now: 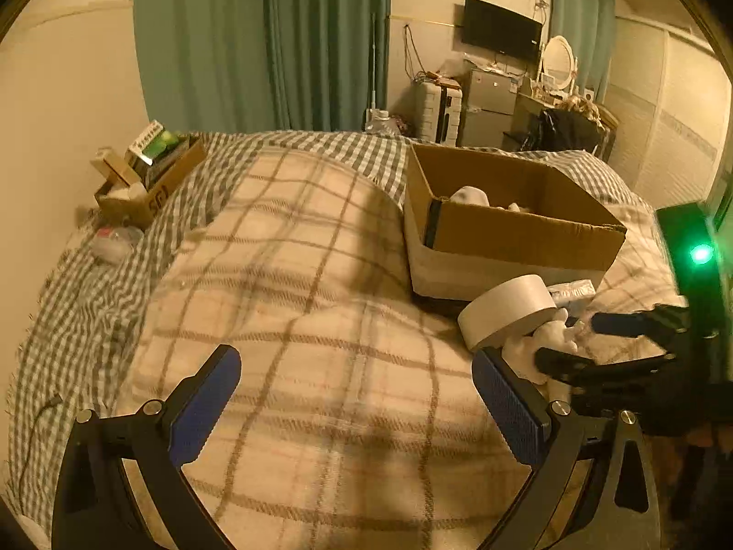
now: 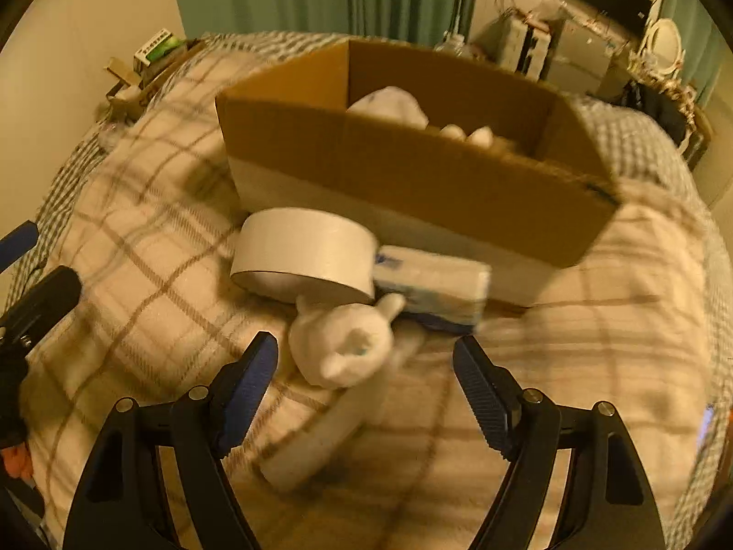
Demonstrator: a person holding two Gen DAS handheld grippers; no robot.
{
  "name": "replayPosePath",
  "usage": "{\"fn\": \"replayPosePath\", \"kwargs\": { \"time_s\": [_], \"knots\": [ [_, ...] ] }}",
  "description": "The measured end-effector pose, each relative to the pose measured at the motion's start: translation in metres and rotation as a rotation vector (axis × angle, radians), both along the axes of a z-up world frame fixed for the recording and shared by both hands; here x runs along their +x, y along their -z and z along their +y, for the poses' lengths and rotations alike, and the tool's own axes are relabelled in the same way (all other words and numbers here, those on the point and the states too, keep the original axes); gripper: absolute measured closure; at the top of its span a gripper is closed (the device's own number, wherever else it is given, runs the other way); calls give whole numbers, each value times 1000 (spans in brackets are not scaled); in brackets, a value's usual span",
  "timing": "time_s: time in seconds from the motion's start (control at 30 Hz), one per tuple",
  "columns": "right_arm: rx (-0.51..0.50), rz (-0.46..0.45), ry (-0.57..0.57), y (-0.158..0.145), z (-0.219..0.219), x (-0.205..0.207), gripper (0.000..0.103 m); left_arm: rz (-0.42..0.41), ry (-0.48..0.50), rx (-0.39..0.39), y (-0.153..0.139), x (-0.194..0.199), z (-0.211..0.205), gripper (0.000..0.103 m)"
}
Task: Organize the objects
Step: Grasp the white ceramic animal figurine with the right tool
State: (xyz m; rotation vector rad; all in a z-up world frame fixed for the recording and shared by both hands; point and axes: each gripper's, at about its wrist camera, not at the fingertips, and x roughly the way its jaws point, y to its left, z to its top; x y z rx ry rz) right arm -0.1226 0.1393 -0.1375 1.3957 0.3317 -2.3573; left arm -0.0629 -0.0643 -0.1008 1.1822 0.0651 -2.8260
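Observation:
An open cardboard box point(image 2: 412, 174) sits on the plaid blanket point(image 2: 151, 247) with white soft toys point(image 2: 394, 105) inside. In front of it lie a white tape roll point(image 2: 307, 252), a tissue pack point(image 2: 430, 284) and a white plush toy point(image 2: 343, 348). My right gripper point(image 2: 365, 343) is open just above the plush, one finger on each side, not pressing it. In the left wrist view the right gripper point(image 1: 568, 341) shows over the same plush point(image 1: 545, 339) beside the tape roll point(image 1: 504, 311). My left gripper point(image 1: 357, 394) is open over bare blanket, left of these items.
A small cardboard box point(image 1: 146, 174) of odds and ends stands at the bed's far left by the wall. A thin cable point(image 1: 41, 412) lies on the checked cover. Beyond the bed are green curtains point(image 1: 256, 41), a suitcase point(image 1: 440, 110) and a small fridge point(image 1: 490, 105).

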Motion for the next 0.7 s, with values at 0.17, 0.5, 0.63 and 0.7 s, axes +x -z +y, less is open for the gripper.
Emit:
{"fn": "replayPosePath", "kwargs": {
  "time_s": [0.17,0.5,0.63,0.7],
  "knots": [
    [-11,-48,12,10,-2,-17,37,-39,17,-18,10,-4,8,0],
    [-46,128,-22,-49,18,30,61,-55,54,-84,5,-7,35,0],
    [-79,200,48,-82,50,35,61,-69,115,-67,6,-16,57,0],
    [-84,225,85,-91,63,35,61,-80,133,-79,9,-25,66,1]
  ]
}}
